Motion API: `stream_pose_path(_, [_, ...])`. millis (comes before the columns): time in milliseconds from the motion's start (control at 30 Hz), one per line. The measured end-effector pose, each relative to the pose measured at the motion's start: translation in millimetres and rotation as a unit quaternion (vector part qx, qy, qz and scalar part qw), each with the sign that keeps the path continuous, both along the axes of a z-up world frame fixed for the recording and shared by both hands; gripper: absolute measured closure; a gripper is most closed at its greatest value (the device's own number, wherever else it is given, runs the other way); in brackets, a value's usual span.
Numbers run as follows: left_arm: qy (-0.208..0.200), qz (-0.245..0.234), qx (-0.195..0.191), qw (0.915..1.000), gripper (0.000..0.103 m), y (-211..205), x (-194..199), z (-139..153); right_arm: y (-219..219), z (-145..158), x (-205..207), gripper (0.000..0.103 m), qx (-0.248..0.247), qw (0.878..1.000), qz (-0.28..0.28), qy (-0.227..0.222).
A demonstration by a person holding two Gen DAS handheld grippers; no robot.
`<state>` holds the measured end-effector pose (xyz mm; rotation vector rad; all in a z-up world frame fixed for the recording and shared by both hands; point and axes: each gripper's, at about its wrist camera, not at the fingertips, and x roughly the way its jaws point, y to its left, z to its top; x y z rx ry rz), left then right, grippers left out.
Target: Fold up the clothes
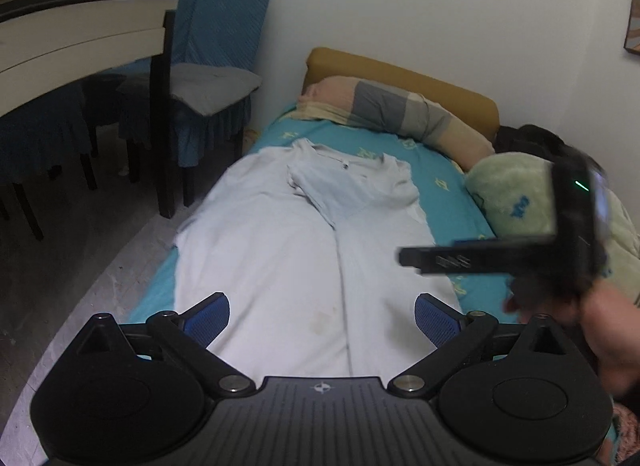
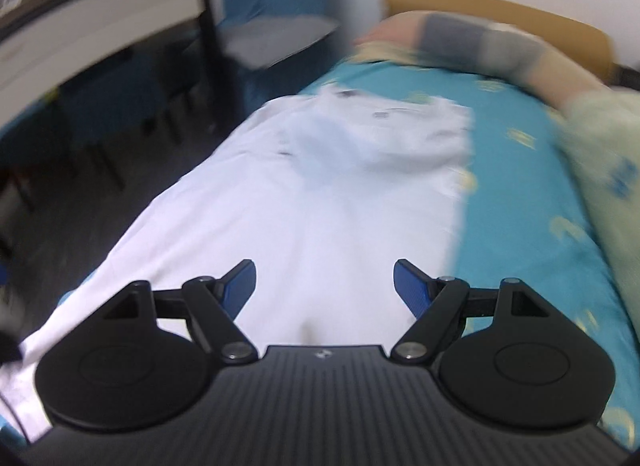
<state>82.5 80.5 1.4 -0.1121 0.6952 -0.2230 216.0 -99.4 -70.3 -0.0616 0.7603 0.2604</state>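
Note:
A long white garment [image 1: 280,250] lies flat along the bed, its collar end folded over at the far end [image 1: 352,181]. My left gripper [image 1: 322,320] hovers over the near hem, open, blue pads wide apart, nothing between them. The right gripper shows in the left wrist view as a dark blurred bar [image 1: 480,258] at the garment's right edge, held by a hand [image 1: 612,330]. In the right wrist view, which is blurred, the right gripper [image 2: 324,290] is open above the white garment [image 2: 304,201], holding nothing.
The bed has a turquoise sheet [image 1: 448,193], a striped pillow [image 1: 400,109] and a green blanket [image 1: 516,193] along the right wall. A table [image 1: 80,33] and blue-covered chairs [image 1: 216,65] stand left of the bed, over dark floor [image 1: 80,258].

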Motion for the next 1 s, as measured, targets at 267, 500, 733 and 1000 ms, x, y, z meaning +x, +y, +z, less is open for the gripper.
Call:
stream_pose_path(267, [0.038, 0.072, -0.024, 0.9965, 0.001, 46, 32, -37, 140, -31, 127, 0.026, -0.072, 0.986, 0.139, 0.049])
stream_pose_path(500, [0.073, 0.177, -0.076, 0.9785, 0.001, 90, 64, -65, 259, -74, 201, 0.027, -0.156, 0.95, 0.258, 0.083])
stream_pose_path(733, [0.097, 0.228, -0.099, 0.9637, 0.002, 108, 82, -87, 326, -151, 217, 0.031, -0.334, 0.883, 0.306, 0.125])
stream_pose_path(1000, [0.086, 0.235, -0.105, 0.9625, 0.003, 106, 91, -92, 309, -122, 216, 0.098, -0.306, 0.918, 0.25, 0.036])
